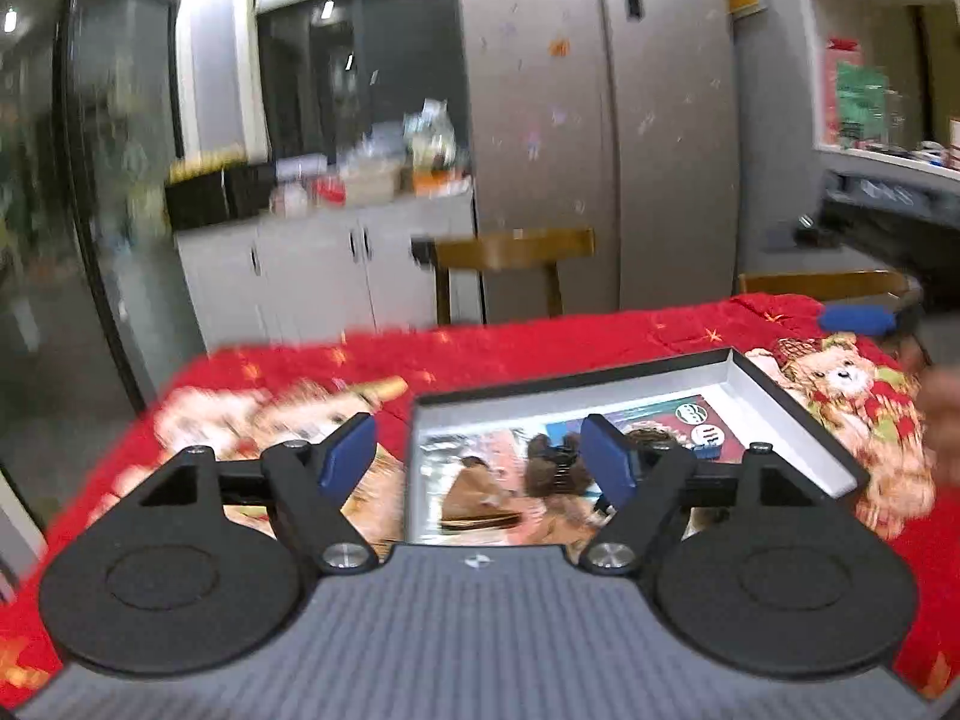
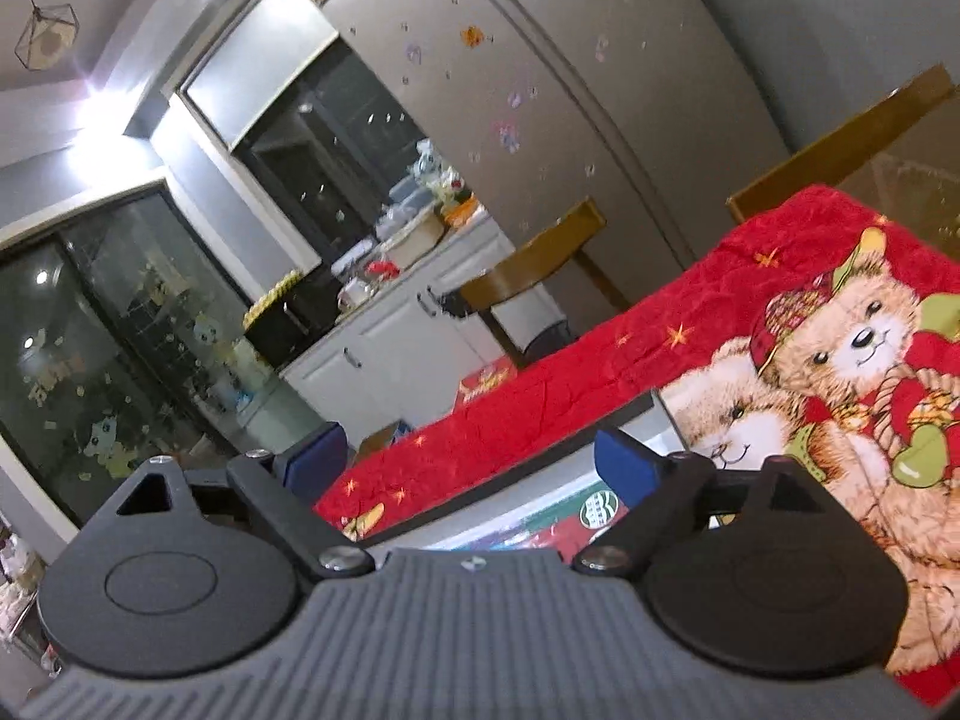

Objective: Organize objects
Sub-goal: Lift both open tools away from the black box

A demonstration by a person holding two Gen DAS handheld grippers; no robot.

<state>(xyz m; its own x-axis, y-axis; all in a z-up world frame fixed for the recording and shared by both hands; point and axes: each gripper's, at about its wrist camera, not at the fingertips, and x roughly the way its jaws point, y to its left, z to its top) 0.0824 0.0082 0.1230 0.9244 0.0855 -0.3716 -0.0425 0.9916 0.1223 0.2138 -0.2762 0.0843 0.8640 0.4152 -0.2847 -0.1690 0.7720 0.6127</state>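
left gripper (image 1: 480, 456), lower middle of the left wrist view: blue pads (image 1: 351, 450) spread wide, nothing btwn them. it hangs over a shallow box (image 1: 798, 420) w/ white inner walls and dark rim, which sits on a red teddy-bear blanket (image 1: 510, 348) covering the table. box fills the centre-right of the frame, its near part hidden behind the gripper body. inside lie printed packets (image 1: 696, 420), blue/red w/ round logos, toward the box's upper right, plus a brown hair claw clip (image 1: 558, 468) around the box's middle, just left of the right-hand pad. other brown shapes in there are too blurred to name. a blue pad of the other gripper (image 1: 858, 319) shows at the right edge, past the box's far corner.

right gripper (image 2: 468, 456), lower middle of the right wrist view: also wide open, nothing held. frame is tilted; the box rim (image 2: 540, 450) runs diagonally across centre, a strip of the packets (image 2: 600, 510) w/ a green round logo peeking just above the gripper body. bear print (image 2: 840, 348) sits at the right of the frame.

bkgd, both views: grey fridge (image 1: 600, 120) w/ small stickers at the top, wooden chair (image 1: 516, 252) in front of it mid-frame, white cabinets (image 1: 312, 264) w/ clutter on top to the left, dark glass doors (image 1: 60, 180) at far left.
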